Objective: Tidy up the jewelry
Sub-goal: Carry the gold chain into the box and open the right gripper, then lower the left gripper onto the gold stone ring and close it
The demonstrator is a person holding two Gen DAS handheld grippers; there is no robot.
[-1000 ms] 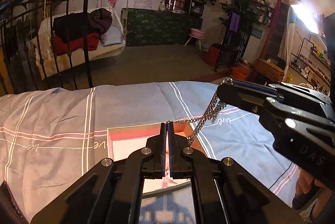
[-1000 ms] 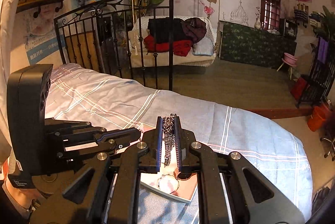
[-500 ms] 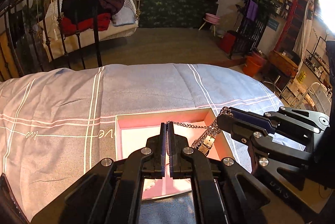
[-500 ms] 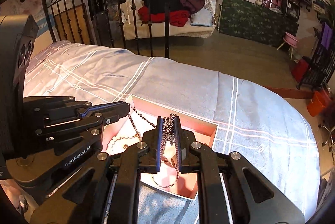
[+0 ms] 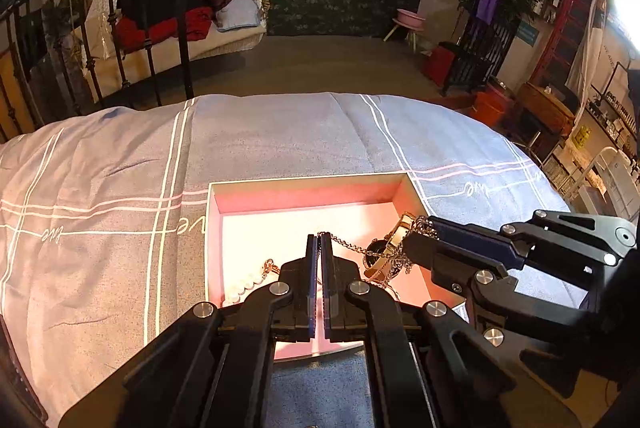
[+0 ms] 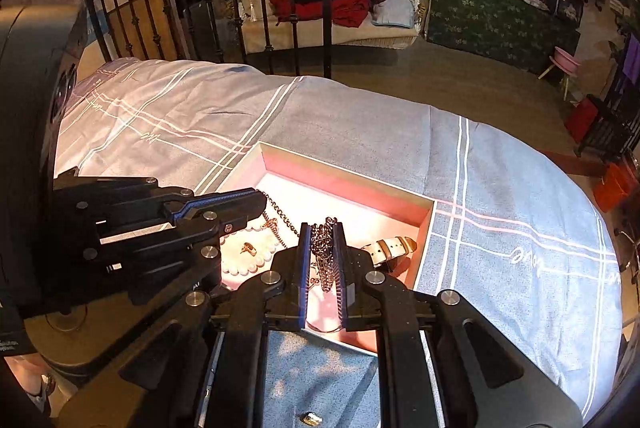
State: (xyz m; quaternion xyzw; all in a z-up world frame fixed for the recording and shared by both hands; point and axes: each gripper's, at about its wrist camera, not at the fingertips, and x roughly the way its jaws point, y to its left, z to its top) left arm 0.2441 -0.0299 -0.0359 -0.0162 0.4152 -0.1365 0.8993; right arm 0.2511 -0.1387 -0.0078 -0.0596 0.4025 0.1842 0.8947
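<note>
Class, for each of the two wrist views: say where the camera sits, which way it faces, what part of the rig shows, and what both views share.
Left wrist: sits on the left gripper, facing forward over the pink box on the bedspread; own fingers shut on the chain, right gripper at right.
Right wrist: sits on the right gripper, facing the box obliquely; own fingers shut on bunched chain, left gripper at left.
Shared: box, chain, pearl necklace, watch, swing seat.
</note>
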